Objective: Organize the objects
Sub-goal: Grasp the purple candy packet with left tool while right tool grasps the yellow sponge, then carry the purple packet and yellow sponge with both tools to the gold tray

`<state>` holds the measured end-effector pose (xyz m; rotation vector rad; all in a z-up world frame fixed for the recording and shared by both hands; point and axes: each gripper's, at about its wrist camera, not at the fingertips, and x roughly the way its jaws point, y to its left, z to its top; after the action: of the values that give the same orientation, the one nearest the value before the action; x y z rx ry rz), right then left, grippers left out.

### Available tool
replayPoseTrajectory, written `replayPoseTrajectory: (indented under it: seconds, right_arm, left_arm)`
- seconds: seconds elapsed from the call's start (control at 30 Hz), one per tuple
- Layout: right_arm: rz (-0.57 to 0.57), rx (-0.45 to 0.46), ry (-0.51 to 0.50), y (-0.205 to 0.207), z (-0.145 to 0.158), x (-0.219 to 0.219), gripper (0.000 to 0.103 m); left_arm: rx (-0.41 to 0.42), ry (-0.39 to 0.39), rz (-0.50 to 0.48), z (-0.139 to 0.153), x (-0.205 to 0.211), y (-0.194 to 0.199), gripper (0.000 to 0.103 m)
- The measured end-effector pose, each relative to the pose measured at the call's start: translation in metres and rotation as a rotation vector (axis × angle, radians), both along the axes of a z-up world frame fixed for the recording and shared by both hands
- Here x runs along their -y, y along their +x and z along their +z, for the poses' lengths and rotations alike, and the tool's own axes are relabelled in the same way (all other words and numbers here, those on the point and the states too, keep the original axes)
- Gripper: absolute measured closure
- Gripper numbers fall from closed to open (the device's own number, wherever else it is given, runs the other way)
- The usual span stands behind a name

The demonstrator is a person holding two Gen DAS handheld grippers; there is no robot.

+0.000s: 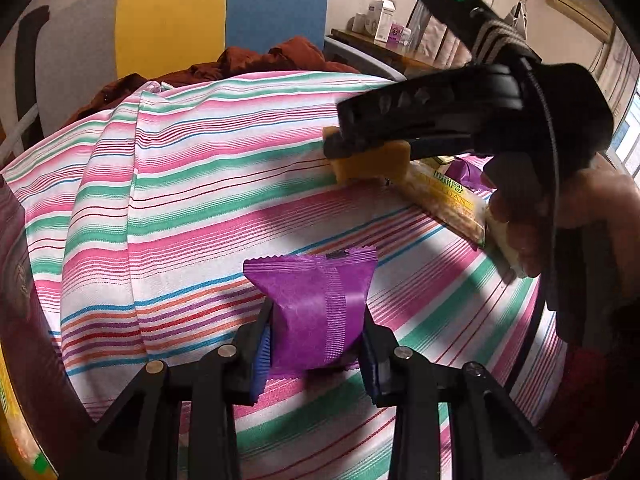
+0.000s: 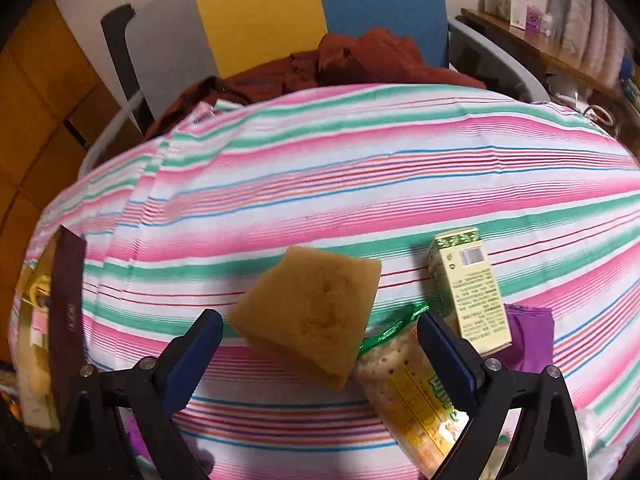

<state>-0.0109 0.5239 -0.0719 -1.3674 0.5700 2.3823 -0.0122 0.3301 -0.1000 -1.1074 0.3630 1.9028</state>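
Left gripper [image 1: 316,346]: clamped on purple packet [image 1: 316,312], just above striped cloth [image 1: 180,200]. Right gripper [image 2: 320,344]: jaws wide, sponge [image 2: 308,312] between them, pads not pressing. Beside sponge: cracker pack [image 2: 404,392], green carton [image 2: 468,284] on cloth.

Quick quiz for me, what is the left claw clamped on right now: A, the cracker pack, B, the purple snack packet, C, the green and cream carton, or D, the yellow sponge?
B: in the left wrist view the left claw has its blue pads pressed against both sides of the purple snack packet, which stands between them above the striped cloth.
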Motion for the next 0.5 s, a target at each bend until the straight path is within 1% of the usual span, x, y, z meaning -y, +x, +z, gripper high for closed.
replayPoseTrajectory:
  seconds: [0.03,0.1,0.2,0.23,0.3,0.43,0.5]
  right_arm:
    - [0.01,0.008,0.008,-0.001,-0.002,0.001,0.023]
    - [0.04,0.009,0.013,-0.003,-0.005,0.005,0.038]
    - [0.065,0.007,0.041,-0.003,-0.003,0.01,0.042]
    - [0.068,-0.005,0.022,-0.002,-0.001,0.008,0.042]
    - [0.078,-0.028,0.007,0.0,0.002,0.007,0.042]
    - [0.089,-0.088,-0.02,0.004,0.012,0.005,0.042]
    - [0.103,-0.112,-0.027,0.005,0.017,0.007,0.042]
  left_arm:
    - [-0.009,0.001,0.0,-0.001,-0.001,0.001,0.067]
    - [-0.023,-0.001,-0.002,-0.002,-0.002,0.003,0.067]
    - [-0.017,0.007,-0.003,0.0,-0.002,0.002,0.067]
    - [-0.005,0.014,-0.008,0.002,-0.001,0.003,0.067]
    - [-0.011,0.022,-0.005,0.009,0.004,0.007,0.068]
    - [-0.055,0.076,-0.023,0.039,0.014,0.019,0.068]
    - [-0.049,0.099,-0.004,0.052,0.025,0.021,0.067]
